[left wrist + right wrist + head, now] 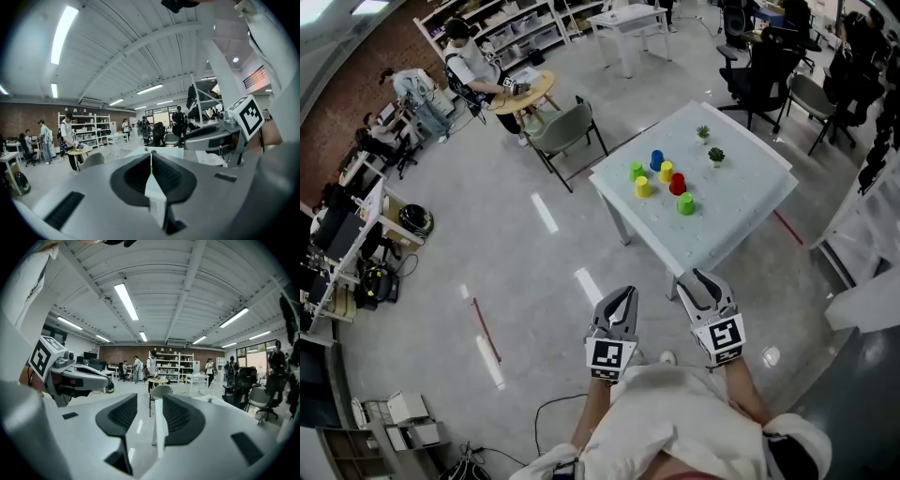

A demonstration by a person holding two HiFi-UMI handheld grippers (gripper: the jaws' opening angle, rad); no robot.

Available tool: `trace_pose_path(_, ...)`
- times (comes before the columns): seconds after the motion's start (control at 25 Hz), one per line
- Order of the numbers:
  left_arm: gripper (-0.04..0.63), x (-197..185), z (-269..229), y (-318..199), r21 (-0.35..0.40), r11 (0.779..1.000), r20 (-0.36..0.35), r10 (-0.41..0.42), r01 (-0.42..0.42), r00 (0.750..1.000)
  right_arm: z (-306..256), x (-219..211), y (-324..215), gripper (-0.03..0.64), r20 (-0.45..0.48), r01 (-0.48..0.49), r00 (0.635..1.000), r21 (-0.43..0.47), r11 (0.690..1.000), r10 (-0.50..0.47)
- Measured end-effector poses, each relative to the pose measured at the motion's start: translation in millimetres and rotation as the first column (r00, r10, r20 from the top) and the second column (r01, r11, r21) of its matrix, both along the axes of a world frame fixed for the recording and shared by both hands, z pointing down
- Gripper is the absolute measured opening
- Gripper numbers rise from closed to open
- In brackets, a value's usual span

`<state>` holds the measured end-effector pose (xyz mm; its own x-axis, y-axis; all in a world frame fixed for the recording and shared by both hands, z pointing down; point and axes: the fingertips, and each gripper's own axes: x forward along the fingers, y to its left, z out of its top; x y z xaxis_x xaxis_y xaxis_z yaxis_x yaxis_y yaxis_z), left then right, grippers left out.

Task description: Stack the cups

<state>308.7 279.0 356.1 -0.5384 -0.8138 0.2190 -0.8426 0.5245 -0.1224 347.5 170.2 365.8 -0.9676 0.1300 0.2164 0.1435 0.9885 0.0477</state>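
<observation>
Your left tongs are pressed together, your right tongs spread, both empty; the small coloured plastic cups stand on the white table well ahead.

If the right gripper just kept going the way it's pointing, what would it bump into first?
Probably the white table, whose near corner lies just ahead of the right gripper, jaws open and empty. The right gripper view puts the tabletop slightly right, so it might just miss.
</observation>
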Motion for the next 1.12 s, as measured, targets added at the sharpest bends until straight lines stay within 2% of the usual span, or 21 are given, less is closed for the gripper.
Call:
trace_pose_path(0.4, 0.02, -45, 6, -12, 0.006, 1.0, 0.003, -0.011, 0.011, 1.0, 6, -49, -8, 0.164, -0.003, 0.016, 1.0, 0.008, 1.0, -0.016)
trace_pose_path(1.12, 0.02, -189, 8, -22, 0.031, 0.995, -0.007, 0.097, -0.097, 0.995, 9, -175, -11, 0.161, -0.042, -0.091, 0.995, 0.036, 0.995, 0.092)
